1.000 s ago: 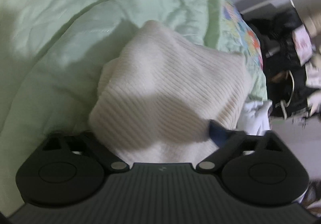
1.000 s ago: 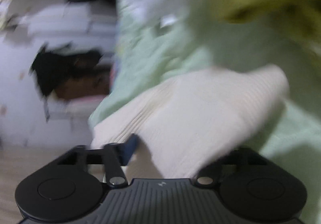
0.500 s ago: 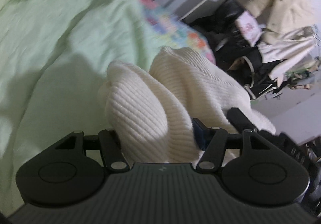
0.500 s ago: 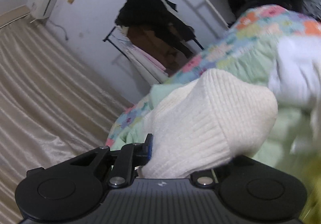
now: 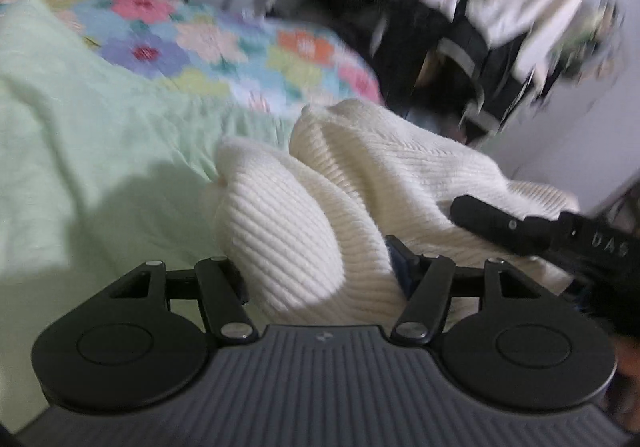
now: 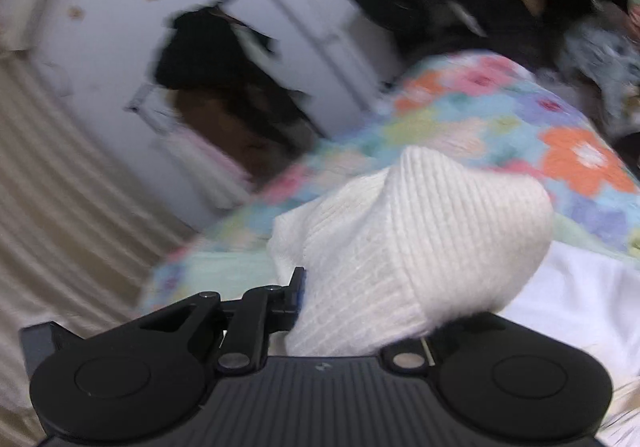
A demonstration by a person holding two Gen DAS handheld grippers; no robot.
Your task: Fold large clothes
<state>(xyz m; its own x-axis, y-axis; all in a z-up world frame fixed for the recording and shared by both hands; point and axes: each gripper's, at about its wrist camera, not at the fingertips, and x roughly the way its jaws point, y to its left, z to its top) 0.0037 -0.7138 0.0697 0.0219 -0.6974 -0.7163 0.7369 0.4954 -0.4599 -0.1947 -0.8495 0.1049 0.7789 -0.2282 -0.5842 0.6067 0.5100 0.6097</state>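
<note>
A cream ribbed knit sweater is bunched between the jaws of my left gripper, which is shut on it above the pale green bedsheet. The sweater drapes to the right, where the other gripper's black finger shows. In the right wrist view my right gripper is shut on another bunch of the same sweater, held up off the bed. The fingertips of both grippers are buried in the knit.
A floral quilt covers the far side of the bed and shows in the right wrist view. Dark clothes and bags hang at the back right. A clothes rack stands by the wall and a beige curtain.
Both grippers have lifted the sweater off the bed and tilted up. The views now face the room's walls and racks instead of the sheet. Both grips have stayed shut.
</note>
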